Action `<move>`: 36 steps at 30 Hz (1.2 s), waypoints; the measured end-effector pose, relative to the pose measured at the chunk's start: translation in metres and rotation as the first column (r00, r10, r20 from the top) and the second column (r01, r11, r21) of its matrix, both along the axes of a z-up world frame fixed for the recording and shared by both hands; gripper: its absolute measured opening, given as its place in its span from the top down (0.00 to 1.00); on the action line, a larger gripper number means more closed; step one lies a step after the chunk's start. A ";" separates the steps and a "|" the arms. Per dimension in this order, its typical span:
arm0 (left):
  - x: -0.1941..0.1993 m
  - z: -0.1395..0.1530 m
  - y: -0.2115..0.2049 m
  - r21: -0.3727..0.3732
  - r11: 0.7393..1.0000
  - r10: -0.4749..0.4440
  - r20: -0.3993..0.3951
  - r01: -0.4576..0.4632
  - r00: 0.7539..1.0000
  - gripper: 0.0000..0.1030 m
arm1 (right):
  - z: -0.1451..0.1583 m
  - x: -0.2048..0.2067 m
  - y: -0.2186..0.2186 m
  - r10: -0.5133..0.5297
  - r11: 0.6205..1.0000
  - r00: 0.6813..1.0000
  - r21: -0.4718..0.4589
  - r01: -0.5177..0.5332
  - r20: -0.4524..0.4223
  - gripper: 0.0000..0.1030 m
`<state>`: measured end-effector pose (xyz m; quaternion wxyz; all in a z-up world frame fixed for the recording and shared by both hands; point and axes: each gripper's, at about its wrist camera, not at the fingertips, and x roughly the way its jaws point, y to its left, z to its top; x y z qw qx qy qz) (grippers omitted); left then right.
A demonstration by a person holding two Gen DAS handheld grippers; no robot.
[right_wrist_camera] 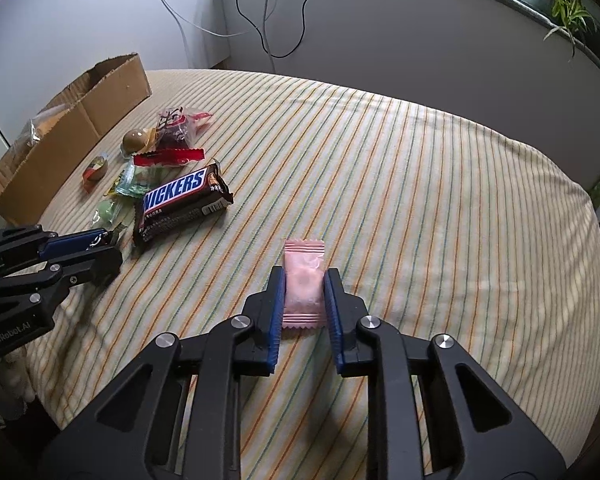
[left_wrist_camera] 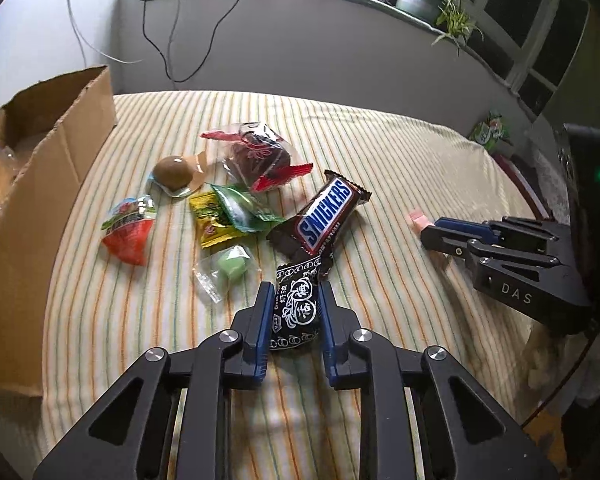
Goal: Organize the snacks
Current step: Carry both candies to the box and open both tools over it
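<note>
Left wrist view, from left to right: a cardboard box (left_wrist_camera: 40,184) stands open at the left edge of a striped cloth (left_wrist_camera: 400,152). Beside it lies a cluster of snacks: a red and green packet (left_wrist_camera: 129,229), a brown round sweet (left_wrist_camera: 175,171), a yellow packet (left_wrist_camera: 211,220) under a green packet (left_wrist_camera: 240,208), a pale green candy (left_wrist_camera: 231,267) in clear wrap, and a dark cake in clear wrap (left_wrist_camera: 260,156) behind them. A Snickers bar (left_wrist_camera: 324,216) lies tilted just right of these. Below it, the left gripper (left_wrist_camera: 296,312) has its jaws closed narrowly on a black packet (left_wrist_camera: 297,312) with white print, whose far end touches the Snickers bar. Well to the right, the right gripper (left_wrist_camera: 428,232) shows side-on with a bit of pink at its tips.

Right wrist view, left to right: the box (right_wrist_camera: 60,152) and the snack cluster sit at the far left, the left gripper (right_wrist_camera: 108,246) reaching in below the Snickers bar (right_wrist_camera: 180,204). Apart from the rest, in the middle of the cloth (right_wrist_camera: 440,200), the right gripper (right_wrist_camera: 304,292) has its jaws pressed on a pink candy (right_wrist_camera: 303,284), which rests on the cloth.
</note>
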<state>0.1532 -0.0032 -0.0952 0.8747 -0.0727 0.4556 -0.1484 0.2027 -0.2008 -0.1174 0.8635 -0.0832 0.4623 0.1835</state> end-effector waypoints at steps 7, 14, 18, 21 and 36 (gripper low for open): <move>-0.008 0.012 0.013 -0.040 0.999 0.020 0.026 -0.019 0.999 0.81 | 0.008 -0.006 -0.004 -0.009 1.000 1.000 0.021 0.009 0.019 0.81; -0.013 0.028 0.032 -0.053 0.998 0.050 0.072 -0.046 0.996 0.81 | 0.033 -0.007 0.010 0.009 0.999 0.999 0.042 -0.011 0.048 0.81; -0.017 0.037 0.048 -0.060 0.995 0.081 0.096 -0.075 0.992 0.81 | 0.048 -0.005 0.025 0.034 0.998 0.997 0.050 -0.037 0.064 0.81; -0.019 0.041 0.060 -0.064 0.993 0.105 0.108 -0.099 0.989 0.81 | 0.056 -0.007 0.038 0.057 0.997 0.995 0.055 -0.061 0.080 0.81; -0.035 0.058 0.139 -0.080 0.966 0.256 0.162 -0.246 0.953 0.81 | 0.090 -0.022 0.129 0.225 0.967 0.966 0.093 -0.238 0.131 0.81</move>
